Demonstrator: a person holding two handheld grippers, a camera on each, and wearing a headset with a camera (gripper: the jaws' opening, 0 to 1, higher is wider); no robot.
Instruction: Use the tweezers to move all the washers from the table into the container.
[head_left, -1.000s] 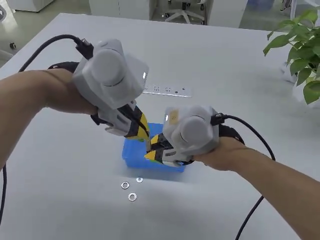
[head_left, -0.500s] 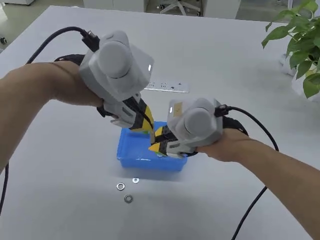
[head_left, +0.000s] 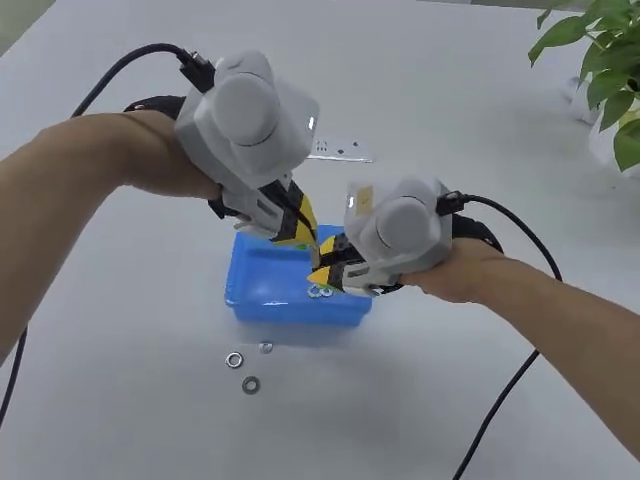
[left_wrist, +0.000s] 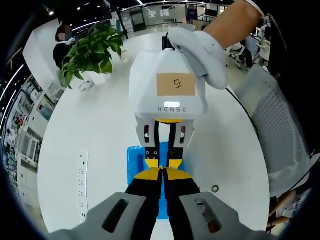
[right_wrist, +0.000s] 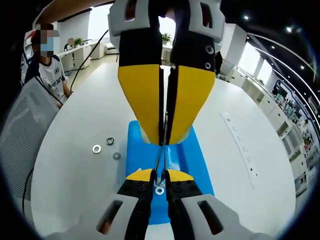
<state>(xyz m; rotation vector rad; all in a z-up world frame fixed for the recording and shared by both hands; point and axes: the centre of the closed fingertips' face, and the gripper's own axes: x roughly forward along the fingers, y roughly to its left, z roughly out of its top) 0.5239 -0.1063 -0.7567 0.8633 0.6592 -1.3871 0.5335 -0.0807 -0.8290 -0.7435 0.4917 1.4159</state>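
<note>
White table (head_left: 450, 100), left claw (right_wrist: 164, 137) clamping tweezers (right_wrist: 161, 156), right claw (right_wrist: 159, 178) pinching them

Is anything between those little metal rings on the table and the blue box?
Nothing visible. The three small silver washers lie on bare white table just outside the blue plastic container's near wall. The left hand-held gripper and right hand-held gripper, shut on thin metal tweezers, hang over the container.
</note>
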